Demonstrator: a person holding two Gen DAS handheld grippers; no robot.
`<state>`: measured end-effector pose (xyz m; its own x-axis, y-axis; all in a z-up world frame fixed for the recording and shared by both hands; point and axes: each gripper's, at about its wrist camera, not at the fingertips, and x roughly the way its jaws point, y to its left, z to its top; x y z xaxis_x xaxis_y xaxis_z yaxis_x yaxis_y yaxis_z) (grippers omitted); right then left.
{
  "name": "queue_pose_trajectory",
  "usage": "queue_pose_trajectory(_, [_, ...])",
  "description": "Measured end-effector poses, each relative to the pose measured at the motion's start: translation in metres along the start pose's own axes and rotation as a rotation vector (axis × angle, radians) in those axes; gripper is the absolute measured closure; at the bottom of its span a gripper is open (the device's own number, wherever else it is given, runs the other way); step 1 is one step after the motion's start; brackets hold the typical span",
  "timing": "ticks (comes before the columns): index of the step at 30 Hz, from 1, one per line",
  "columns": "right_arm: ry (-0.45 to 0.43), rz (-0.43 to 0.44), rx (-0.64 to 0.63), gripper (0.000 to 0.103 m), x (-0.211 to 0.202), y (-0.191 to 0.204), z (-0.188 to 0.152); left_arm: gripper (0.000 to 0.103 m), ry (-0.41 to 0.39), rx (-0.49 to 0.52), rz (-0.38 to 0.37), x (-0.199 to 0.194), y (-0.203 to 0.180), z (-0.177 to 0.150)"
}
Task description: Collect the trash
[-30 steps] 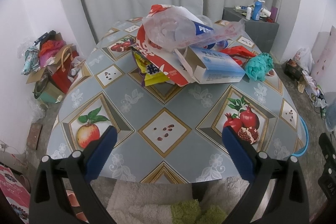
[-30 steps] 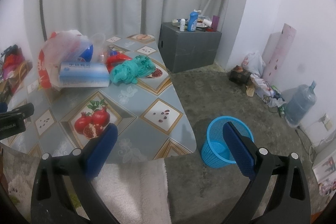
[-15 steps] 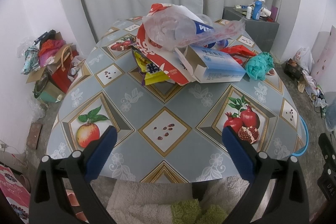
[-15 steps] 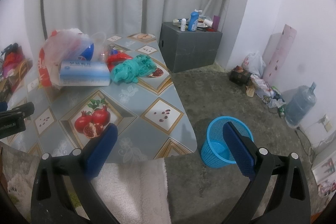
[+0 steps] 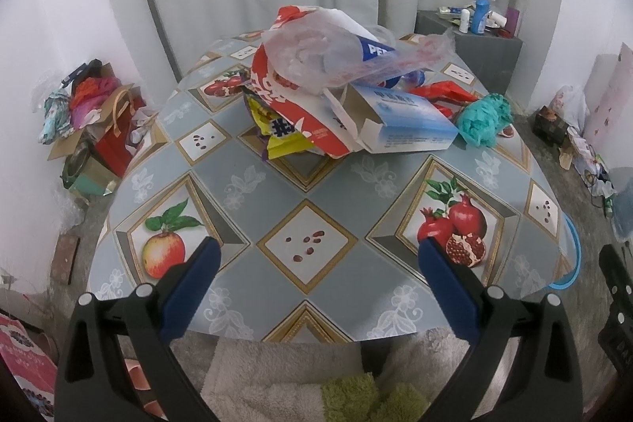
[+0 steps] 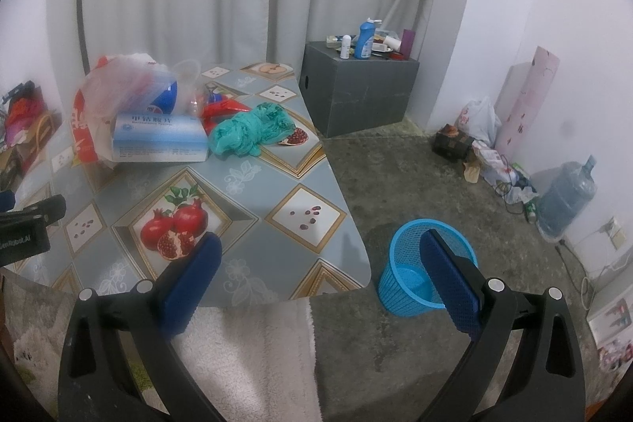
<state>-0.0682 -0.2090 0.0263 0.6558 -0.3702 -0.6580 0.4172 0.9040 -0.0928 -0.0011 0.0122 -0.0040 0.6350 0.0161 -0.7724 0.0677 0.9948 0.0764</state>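
Observation:
A pile of trash sits at the far side of the fruit-patterned table [image 5: 308, 192]: a clear plastic bag [image 5: 316, 54] over a red and white wrapper [image 5: 300, 117], a yellow snack packet [image 5: 283, 141], an open blue and white carton [image 5: 399, 123] and a crumpled teal wad [image 5: 484, 117]. The carton [image 6: 158, 139] and teal wad [image 6: 249, 131] also show in the right wrist view. My left gripper [image 5: 314, 263] is open and empty above the table's near edge. My right gripper [image 6: 316, 263] is open and empty over the table's right corner, beside a blue mesh waste basket [image 6: 419, 275] on the floor.
A grey cabinet [image 6: 360, 89] with bottles stands behind the table. Bags and boxes [image 5: 91, 117] lie on the floor at the left. A water jug [image 6: 565, 196] and clutter line the right wall. A pale rug [image 6: 245, 354] lies below the table's near edge.
Both grippers have stayed open and nearly still. The right wrist view has shifted very slightly.

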Motion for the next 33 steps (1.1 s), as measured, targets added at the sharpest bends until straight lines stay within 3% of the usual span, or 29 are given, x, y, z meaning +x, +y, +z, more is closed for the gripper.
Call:
queue_pose_trajectory(14, [0.004, 0.006, 0.000, 0.007, 0.001, -0.002, -0.003, 0.005, -0.004, 0.071, -0.040, -0.005, -0.020, -0.002])
queue_pose_trajectory(33, [0.005, 0.009, -0.003, 0.007, 0.001, 0.001, -0.002, 0.005, 0.005, 0.063, -0.031, -0.004, -0.016, 0.001])
